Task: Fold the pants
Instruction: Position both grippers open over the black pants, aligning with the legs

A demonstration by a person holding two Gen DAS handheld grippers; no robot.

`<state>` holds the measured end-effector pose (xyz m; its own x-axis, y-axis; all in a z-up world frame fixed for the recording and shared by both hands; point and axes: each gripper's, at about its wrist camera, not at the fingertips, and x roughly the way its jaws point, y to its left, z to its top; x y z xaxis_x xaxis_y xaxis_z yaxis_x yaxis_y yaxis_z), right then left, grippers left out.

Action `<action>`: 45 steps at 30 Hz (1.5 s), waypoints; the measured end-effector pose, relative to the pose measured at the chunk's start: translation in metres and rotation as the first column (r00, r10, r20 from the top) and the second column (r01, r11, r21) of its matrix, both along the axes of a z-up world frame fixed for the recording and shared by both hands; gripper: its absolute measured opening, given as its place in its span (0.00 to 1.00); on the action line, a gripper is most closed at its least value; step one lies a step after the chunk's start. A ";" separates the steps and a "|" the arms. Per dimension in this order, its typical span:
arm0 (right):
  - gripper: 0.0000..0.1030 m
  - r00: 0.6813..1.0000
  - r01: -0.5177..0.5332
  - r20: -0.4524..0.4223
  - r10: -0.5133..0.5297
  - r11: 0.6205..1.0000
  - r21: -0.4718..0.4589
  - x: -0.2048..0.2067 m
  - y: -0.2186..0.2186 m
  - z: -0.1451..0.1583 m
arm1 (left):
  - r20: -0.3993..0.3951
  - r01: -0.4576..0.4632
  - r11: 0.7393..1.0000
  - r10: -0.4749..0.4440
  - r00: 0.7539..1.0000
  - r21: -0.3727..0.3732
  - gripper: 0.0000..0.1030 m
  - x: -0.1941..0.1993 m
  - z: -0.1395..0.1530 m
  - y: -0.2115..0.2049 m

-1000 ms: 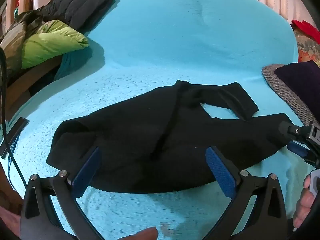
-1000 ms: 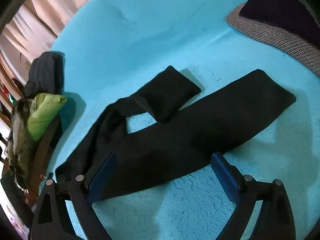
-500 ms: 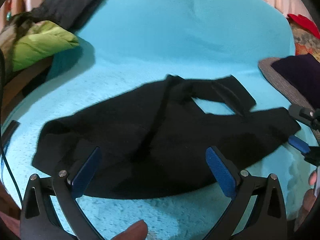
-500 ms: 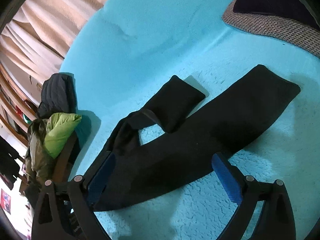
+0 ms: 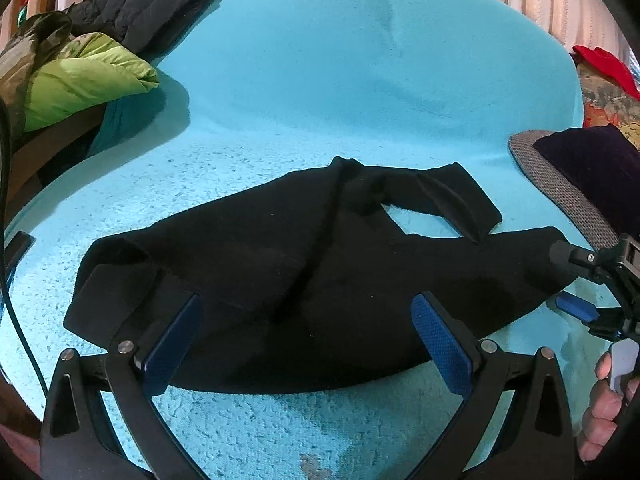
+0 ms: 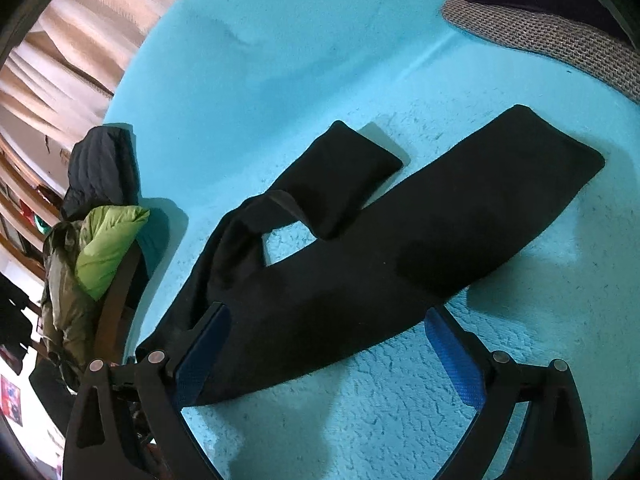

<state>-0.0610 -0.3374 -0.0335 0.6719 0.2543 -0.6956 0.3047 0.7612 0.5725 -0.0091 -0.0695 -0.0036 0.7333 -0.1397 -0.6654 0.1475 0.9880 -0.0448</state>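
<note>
Black pants [image 5: 288, 280] lie spread on a turquoise blanket [image 5: 340, 80]. In the right wrist view the pants [image 6: 380, 248] have one long leg stretched to the right and the other leg folded back on itself, leaving a small gap. My left gripper [image 5: 308, 344] is open and empty, hovering over the near edge by the waist. My right gripper [image 6: 328, 352] is open and empty above the near edge of the long leg. The right gripper also shows at the right edge of the left wrist view [image 5: 592, 300].
A lime green and black jacket pile [image 5: 80, 68] lies at the back left. A grey woven cushion [image 5: 568, 196] with a dark cloth on it sits at the right. Curtains [image 6: 72, 40] hang behind the bed. A red cloth [image 5: 604, 68] lies at the far right.
Both grippers have shifted slightly over the pants and stayed open. The pants have not moved.
</note>
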 end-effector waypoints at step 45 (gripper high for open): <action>0.96 0.998 0.054 0.019 -0.055 0.998 0.020 0.004 -0.013 -0.011 | -0.045 -0.040 0.999 0.038 0.998 -0.037 1.00 0.003 -0.007 0.012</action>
<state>-0.0566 -0.3507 -0.0450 0.6986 0.2299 -0.6775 0.3341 0.7326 0.5930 -0.0060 -0.0575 -0.0106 0.7087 -0.1376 -0.6920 0.1059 0.9904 -0.0884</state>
